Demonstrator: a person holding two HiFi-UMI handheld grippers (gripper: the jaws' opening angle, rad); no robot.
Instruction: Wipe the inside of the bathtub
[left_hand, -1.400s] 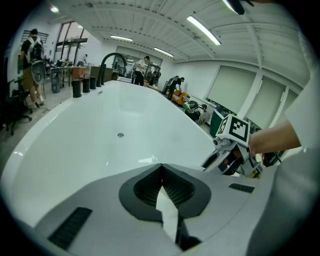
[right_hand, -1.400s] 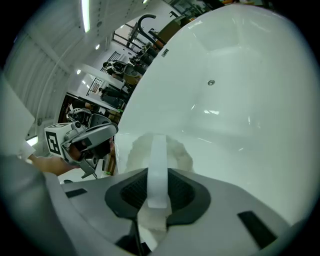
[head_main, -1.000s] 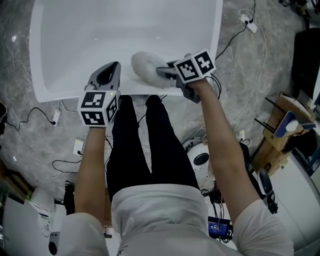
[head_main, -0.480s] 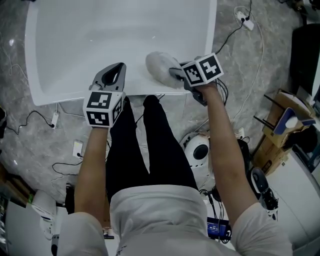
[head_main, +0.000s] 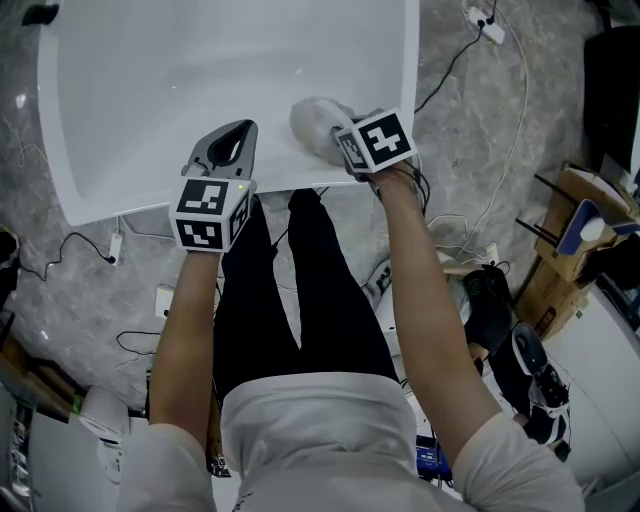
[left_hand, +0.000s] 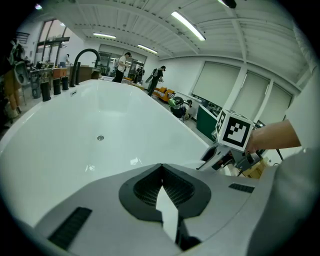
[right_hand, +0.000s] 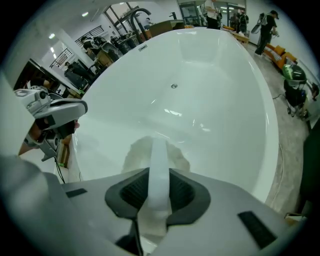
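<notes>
The white bathtub (head_main: 150, 80) fills the top of the head view, and its near rim (head_main: 120, 195) runs just ahead of my legs. My right gripper (head_main: 338, 140) is shut on the white handle (right_hand: 159, 170) of a fluffy white wiping pad (head_main: 312, 122). The pad (right_hand: 150, 155) lies against the tub's inner wall near the front right corner. My left gripper (head_main: 232, 140) hovers over the near rim left of the pad, shut with nothing in it (left_hand: 161, 167). The drain (right_hand: 174, 86) shows further along the tub floor.
A black faucet (left_hand: 85, 57) stands at the tub's far end. Cables and a power strip (head_main: 490, 30) lie on the grey floor (head_main: 480, 150) to the right, with cardboard items (head_main: 575, 240) and shoes (head_main: 530, 370) beyond. People stand in the background (left_hand: 121, 65).
The right gripper has carried the pad to the right along the tub's near inner wall, towards the right corner. The left gripper has stayed by the rim.
</notes>
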